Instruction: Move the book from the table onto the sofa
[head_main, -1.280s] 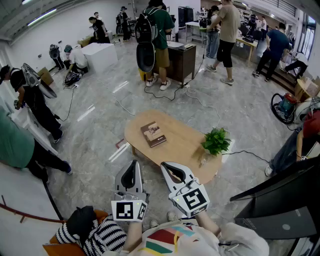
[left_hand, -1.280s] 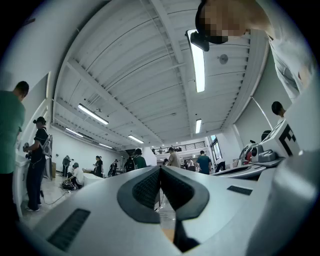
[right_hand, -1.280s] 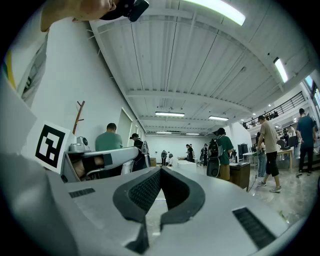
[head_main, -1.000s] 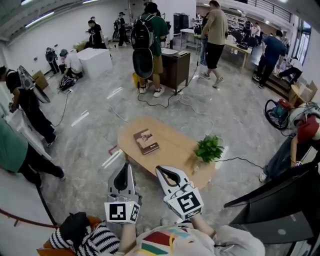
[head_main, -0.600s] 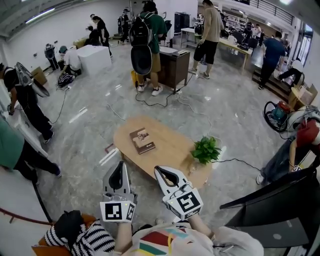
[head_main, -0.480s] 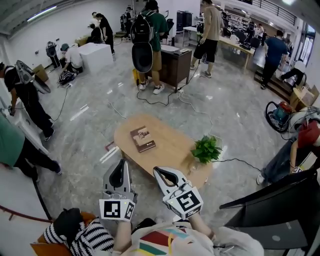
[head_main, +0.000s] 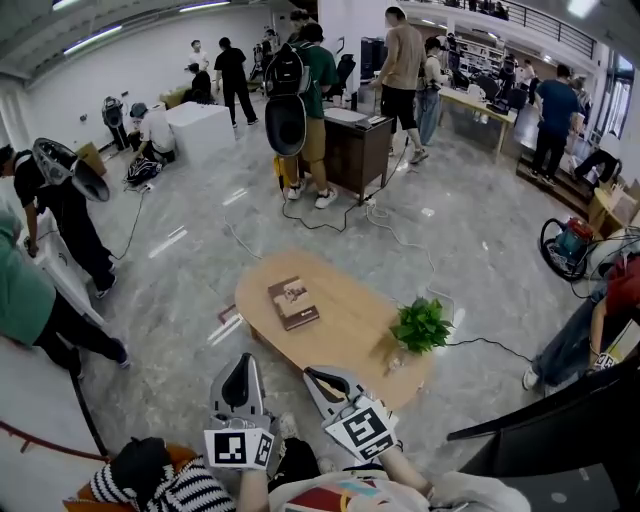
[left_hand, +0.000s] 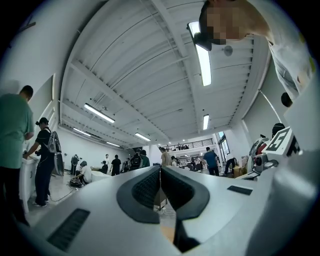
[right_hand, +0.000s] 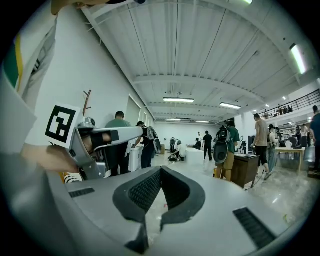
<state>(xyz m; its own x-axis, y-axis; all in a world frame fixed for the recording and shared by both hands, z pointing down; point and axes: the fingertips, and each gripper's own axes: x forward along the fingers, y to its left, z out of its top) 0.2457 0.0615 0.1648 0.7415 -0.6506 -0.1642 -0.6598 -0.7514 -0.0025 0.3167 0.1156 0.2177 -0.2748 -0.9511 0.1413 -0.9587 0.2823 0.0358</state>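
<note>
Head view, book (head_main: 293, 303) on table (head_main: 352, 318), left tool (head_main: 238, 367), right tool (head_main: 314, 377), both closed

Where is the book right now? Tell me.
In the head view the book lies flat on the left end of the oval wooden table, left of the potted plant.

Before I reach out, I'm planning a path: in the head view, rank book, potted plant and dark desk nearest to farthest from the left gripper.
1. Book, table's left part, ahead of left gripper.
2. Potted plant, table's right end.
3. Dark desk, far behind.
</note>
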